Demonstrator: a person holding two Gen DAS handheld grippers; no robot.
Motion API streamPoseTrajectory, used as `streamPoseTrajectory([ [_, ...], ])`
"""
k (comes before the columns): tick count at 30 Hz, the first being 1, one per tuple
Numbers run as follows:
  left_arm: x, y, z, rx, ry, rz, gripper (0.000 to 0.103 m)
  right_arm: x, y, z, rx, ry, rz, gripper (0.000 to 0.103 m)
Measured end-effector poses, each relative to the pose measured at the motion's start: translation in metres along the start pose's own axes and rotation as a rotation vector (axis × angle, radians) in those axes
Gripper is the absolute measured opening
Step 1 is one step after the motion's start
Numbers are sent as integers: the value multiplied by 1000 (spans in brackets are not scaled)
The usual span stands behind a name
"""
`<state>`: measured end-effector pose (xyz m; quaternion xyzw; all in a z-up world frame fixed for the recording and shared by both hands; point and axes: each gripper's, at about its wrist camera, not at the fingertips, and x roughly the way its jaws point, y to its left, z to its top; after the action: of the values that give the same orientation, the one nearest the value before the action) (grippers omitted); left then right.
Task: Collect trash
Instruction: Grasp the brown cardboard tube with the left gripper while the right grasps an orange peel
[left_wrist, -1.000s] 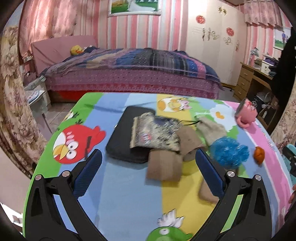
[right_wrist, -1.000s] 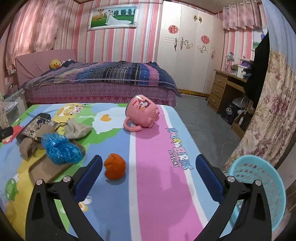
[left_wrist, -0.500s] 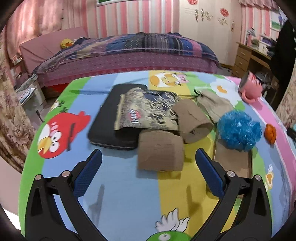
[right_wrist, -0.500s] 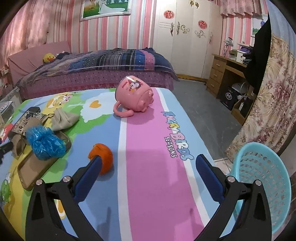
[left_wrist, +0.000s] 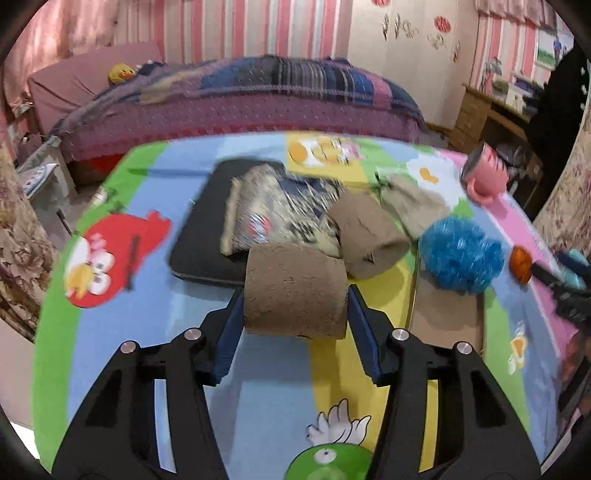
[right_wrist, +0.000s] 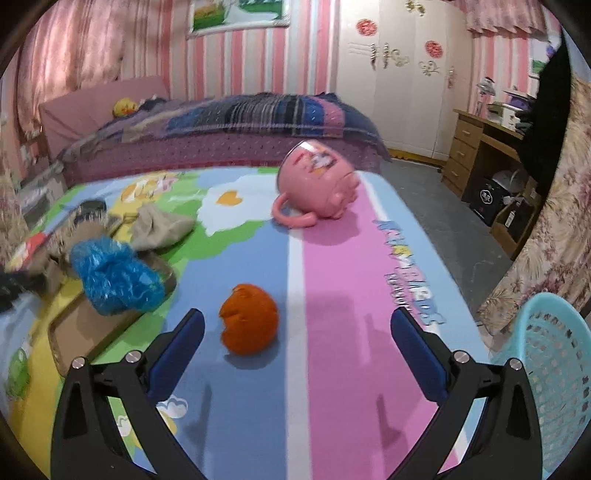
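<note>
A brown paper cup lies on its side on the cartoon table mat. My left gripper is closing on it, and its blue pads touch both sides of the cup. A second brown cup and a crumpled snack wrapper lie just behind. In the right wrist view my right gripper stands open low over the mat, with an orange peel between its fingers, nearer the left one and touching neither.
A black pad lies under the wrapper. A blue plastic tuft sits on a cardboard tray, with a beige wad behind. A pink mug lies tipped over. A turquoise basket stands off the mat's right edge.
The left gripper's jaws have gone from wide open to closed in around the nearer brown cup. The right gripper has moved down and forward, bringing the orange peel between its fingers.
</note>
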<state>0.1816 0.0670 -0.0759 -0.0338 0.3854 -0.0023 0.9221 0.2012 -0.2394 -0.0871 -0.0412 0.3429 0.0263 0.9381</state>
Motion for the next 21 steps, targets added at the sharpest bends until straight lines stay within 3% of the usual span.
streamPoseTrajectory([
  [2,-9,4,3,-22,-29,4,53,3,5,2,-16,9,5,96],
  [7,-18,5,9,-13,-65,61,53,19,6,3,-17,80,40,71],
  [9,-20,5,11,-14,-68,77,53,21,6,3,-12,92,58,68],
  [13,-26,0,17,-18,-86,75,53,25,13,2,-41,108,79,38],
  [16,-32,-7,19,-9,-99,67,53,21,16,1,-57,88,75,31],
  [21,-44,-20,22,25,-130,63,53,7,10,0,-45,35,60,28],
])
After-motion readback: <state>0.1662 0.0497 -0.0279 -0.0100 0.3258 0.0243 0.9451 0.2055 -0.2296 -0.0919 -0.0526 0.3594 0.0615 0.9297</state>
